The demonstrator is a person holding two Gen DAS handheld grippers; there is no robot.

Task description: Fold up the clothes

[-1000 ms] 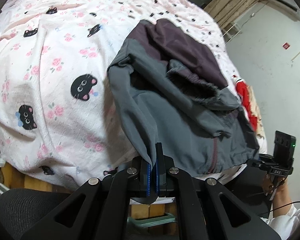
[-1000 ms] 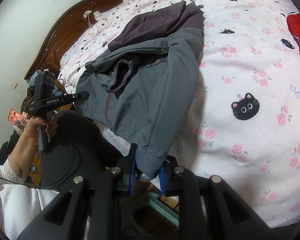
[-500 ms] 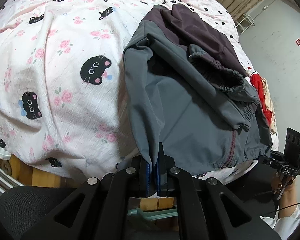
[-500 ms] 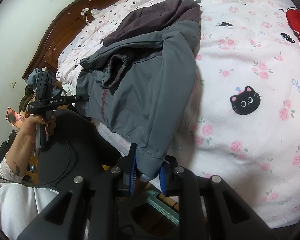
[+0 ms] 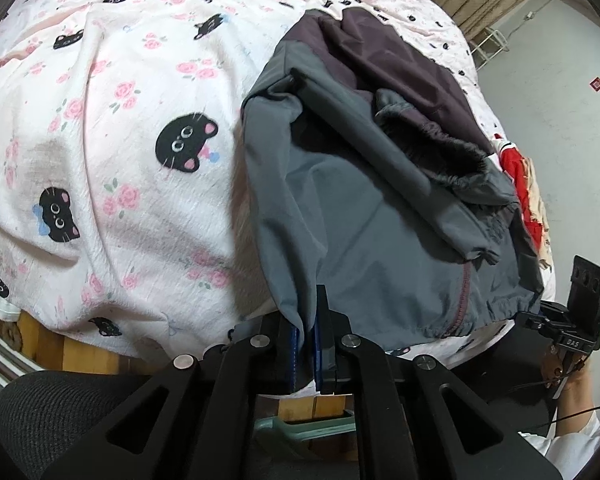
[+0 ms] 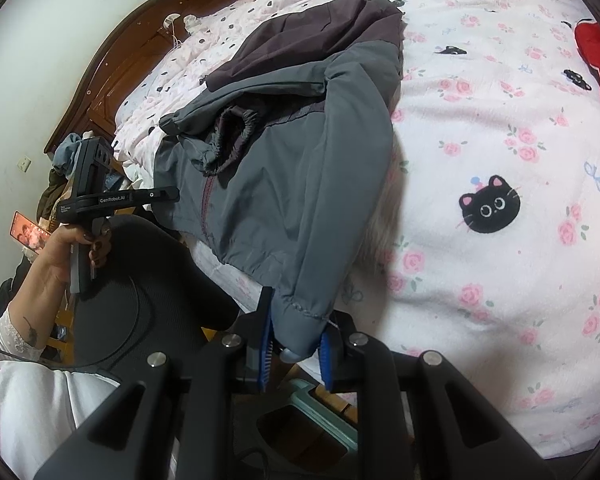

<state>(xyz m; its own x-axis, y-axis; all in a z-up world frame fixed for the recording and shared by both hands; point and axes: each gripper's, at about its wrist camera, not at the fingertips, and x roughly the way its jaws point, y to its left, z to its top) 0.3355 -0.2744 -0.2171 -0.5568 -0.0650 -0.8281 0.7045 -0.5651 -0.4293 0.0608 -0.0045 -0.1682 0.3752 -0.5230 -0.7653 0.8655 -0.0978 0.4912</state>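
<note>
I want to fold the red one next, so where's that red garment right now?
The red garment lies on the floral bedspread at the right view's upper right edge, beyond the grey jacket; the left view shows it just behind the jacket's far side.

Red garment [image 6: 598, 60] cut off by edge.

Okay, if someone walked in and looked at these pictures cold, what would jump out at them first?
Most likely the grey jacket with its dark purple top, lying near the edge of the bed. Each gripper has a bottom corner of it pinched: the left gripper and the right gripper. Next comes the pink bedsheet, dotted with roses and black cat faces, and a red garment at the far right.
</note>
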